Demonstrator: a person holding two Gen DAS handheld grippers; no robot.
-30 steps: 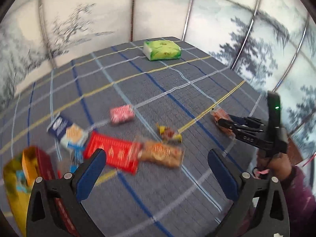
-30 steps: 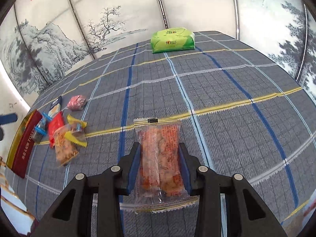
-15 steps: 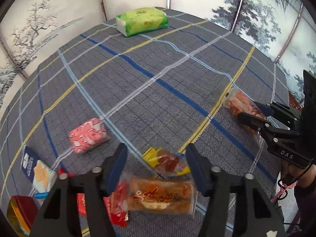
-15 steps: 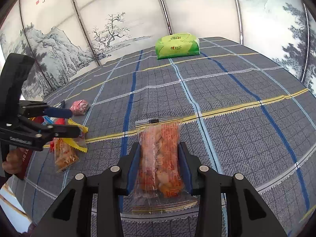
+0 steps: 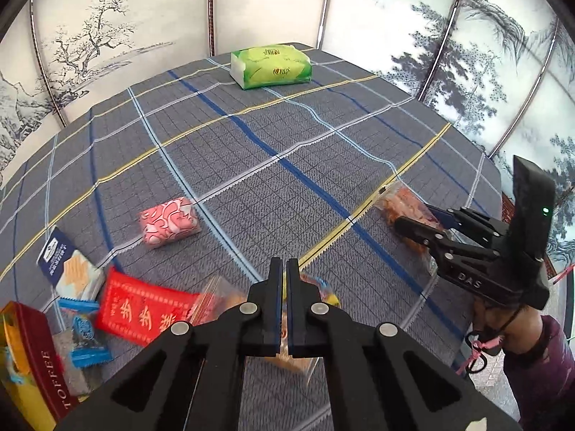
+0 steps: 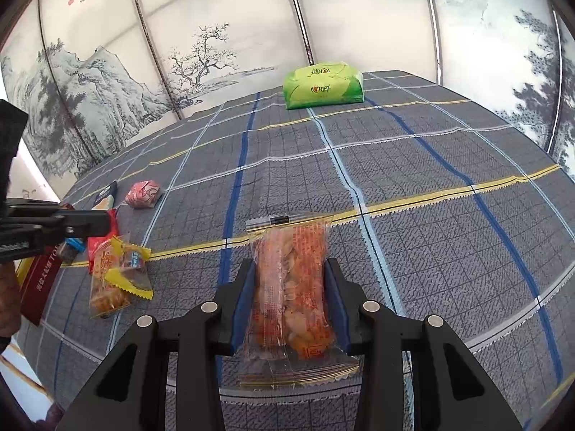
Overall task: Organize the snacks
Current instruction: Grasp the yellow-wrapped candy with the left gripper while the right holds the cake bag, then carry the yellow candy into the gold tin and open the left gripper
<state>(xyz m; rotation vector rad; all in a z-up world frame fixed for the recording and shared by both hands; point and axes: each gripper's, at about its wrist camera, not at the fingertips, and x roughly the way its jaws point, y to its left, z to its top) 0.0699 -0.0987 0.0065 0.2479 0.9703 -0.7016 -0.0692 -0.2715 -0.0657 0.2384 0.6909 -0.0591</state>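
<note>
My left gripper (image 5: 284,264) is shut, its blue pads together just over the orange biscuit packet (image 6: 106,287) and the yellow-wrapped candy (image 6: 129,269). Nothing shows pinched between the pads. The right wrist view has that gripper (image 6: 104,219) hanging above the snack pile. My right gripper (image 6: 290,265) is shut on a clear packet of orange-red snacks (image 6: 291,287), low over the cloth. A pink packet (image 5: 169,221), a red packet (image 5: 143,310), a blue-and-white packet (image 5: 68,265), a blue candy (image 5: 86,337) and a red toffee box (image 5: 36,366) lie at the left.
A green tissue pack (image 5: 271,66) stands at the far end of the table, which wears a grey plaid cloth (image 5: 287,136). Painted screen panels enclose the table. A hand and a dark sleeve (image 5: 539,355) hold the right gripper (image 5: 413,217) at the table's right edge.
My left gripper has gone from wide open to shut while moving down and forward over the orange packet. The right gripper has kept still with its snack packet.
</note>
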